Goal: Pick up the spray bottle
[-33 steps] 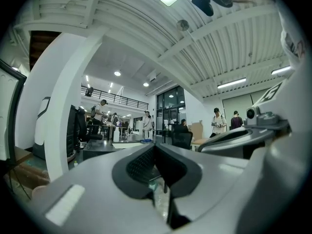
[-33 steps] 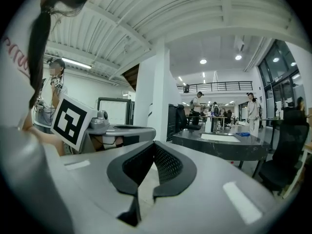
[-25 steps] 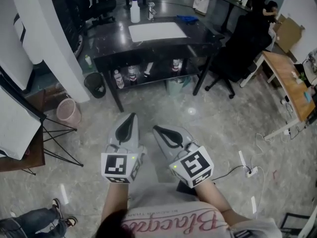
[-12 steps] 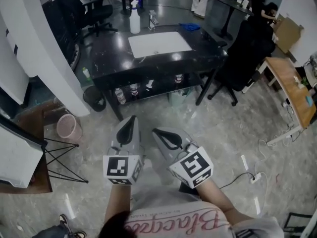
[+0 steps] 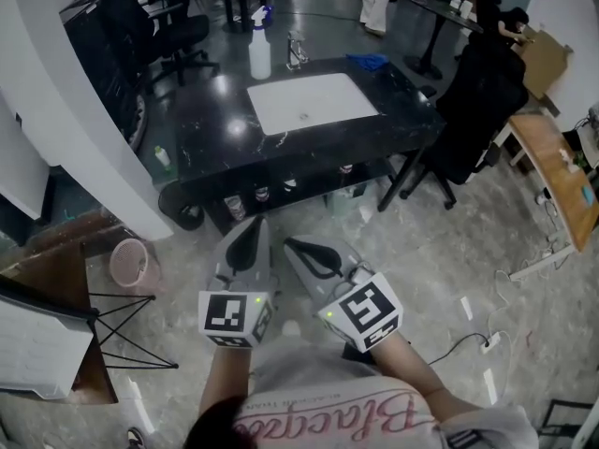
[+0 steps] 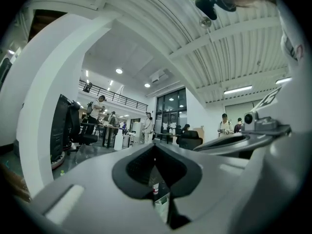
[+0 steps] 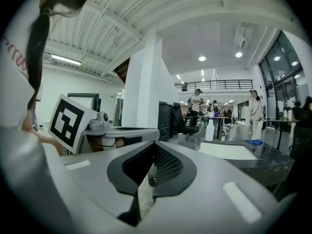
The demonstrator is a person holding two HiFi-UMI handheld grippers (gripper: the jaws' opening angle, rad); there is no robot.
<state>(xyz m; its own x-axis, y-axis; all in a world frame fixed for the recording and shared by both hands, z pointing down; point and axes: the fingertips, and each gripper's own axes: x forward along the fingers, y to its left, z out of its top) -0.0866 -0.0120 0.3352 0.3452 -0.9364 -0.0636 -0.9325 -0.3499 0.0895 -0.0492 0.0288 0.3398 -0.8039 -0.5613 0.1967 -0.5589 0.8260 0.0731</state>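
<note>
Left gripper (image 5: 247, 241) and right gripper (image 5: 309, 253) closed, empty; spray bottle (image 5: 259, 52) well ahead of both, probably light, stiff, slick plastic, so I aim for its narrow neck.

Left gripper (image 5: 251, 224) and right gripper (image 5: 296, 244): grey shells, black jaw pads. Each ends in a white cube, left cube (image 5: 234, 317), right cube (image 5: 364, 312), with black square markers and a green LED. My shirt (image 5: 323, 412): white, pink script lettering.
</note>
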